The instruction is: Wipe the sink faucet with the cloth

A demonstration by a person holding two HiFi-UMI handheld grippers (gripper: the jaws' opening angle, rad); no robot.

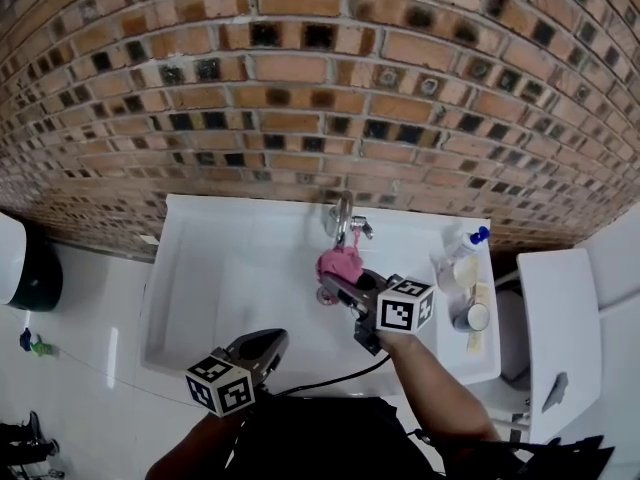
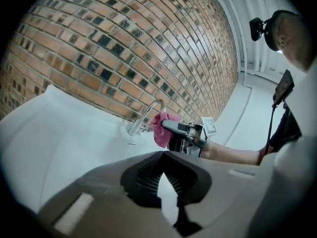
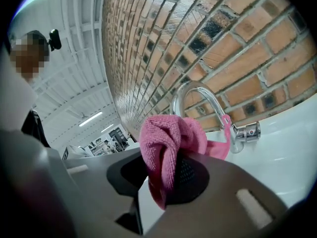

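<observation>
— Which step are you on?
— Wiping, I'd say. My right gripper [image 1: 335, 286] is clamped on the pink cloth [image 1: 340, 264], which is bunched against the faucet [image 1: 342, 218]. My left gripper [image 1: 268, 346] hangs well in front of the faucet, jaws closed on nothing.
— Next?
— Probably drag the cloth along the spout toward the handle.
— Any writing?
— None legible. The bottle [image 1: 462, 251] right of the faucet is too small to read.

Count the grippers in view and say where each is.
2. The left gripper is over the sink's near rim, jaws shut on nothing. The right gripper is at the faucet, jaws shut on the cloth.
</observation>
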